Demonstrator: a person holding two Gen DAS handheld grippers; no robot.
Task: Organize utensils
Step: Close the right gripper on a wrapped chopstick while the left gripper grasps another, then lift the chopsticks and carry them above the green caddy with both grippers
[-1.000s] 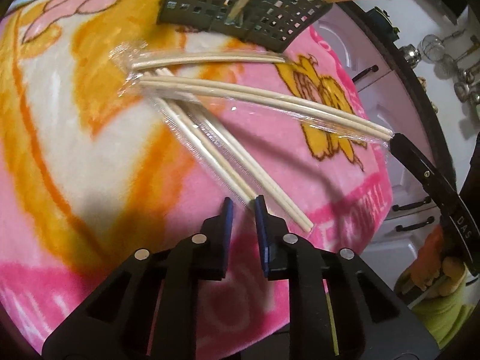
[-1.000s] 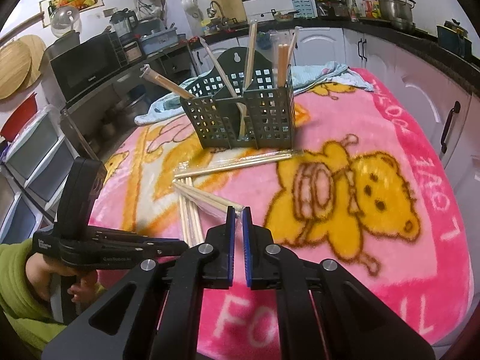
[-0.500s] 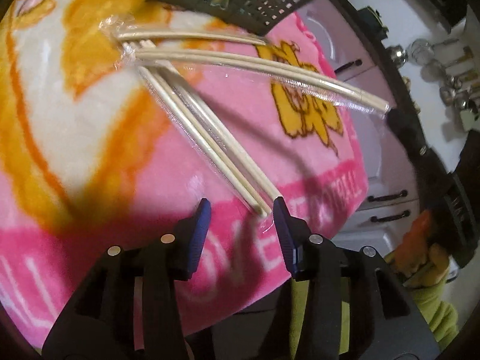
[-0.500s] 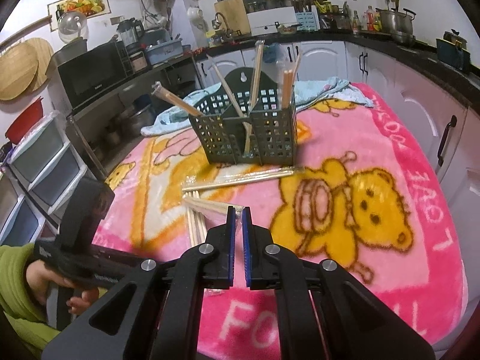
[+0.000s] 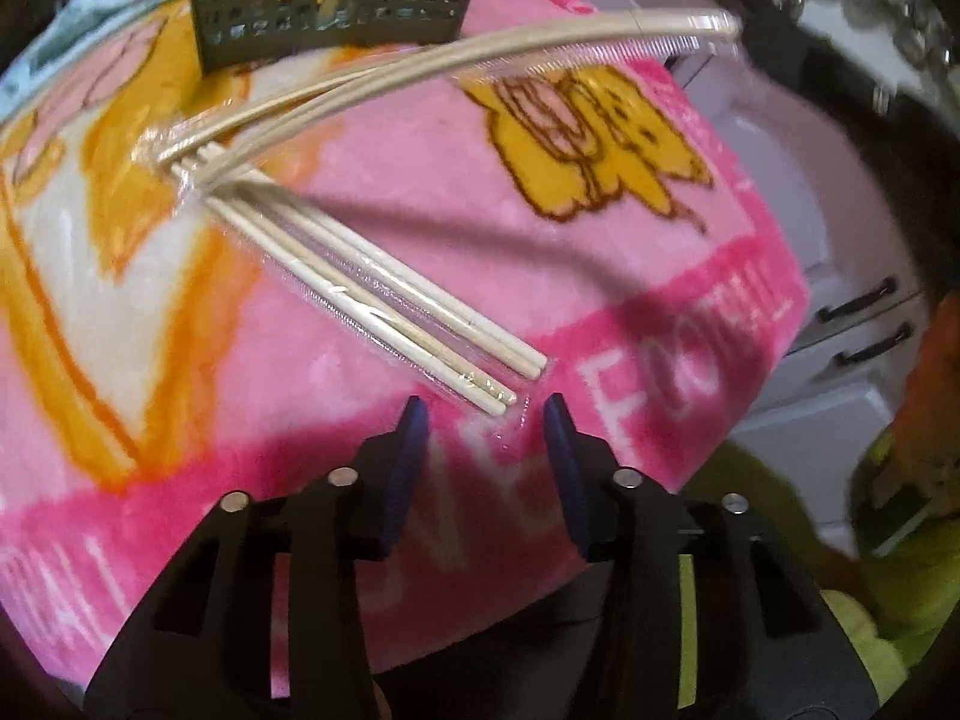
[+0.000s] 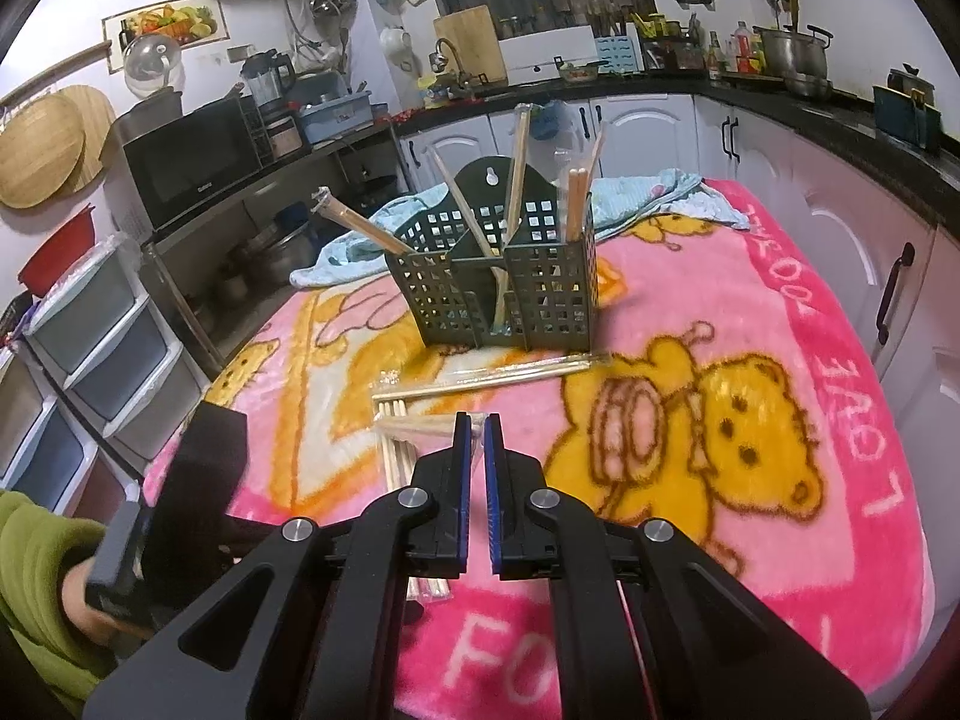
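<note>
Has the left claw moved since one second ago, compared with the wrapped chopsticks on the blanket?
Yes. The left claw backed off the wrapped chopsticks; their ends now lie beyond its tips. Its jaws have just been opening, nothing between them.

Indoor light, soft shadows; left view motion-blurred, fisheye edges dark.

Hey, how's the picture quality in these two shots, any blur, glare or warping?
Left wrist view: motion-blurred, glare on the wrapped chopsticks, the raised pair bowed by the fisheye. Right wrist view: sharp and evenly lit, counter edges curved, utensil basket crisp.
</note>
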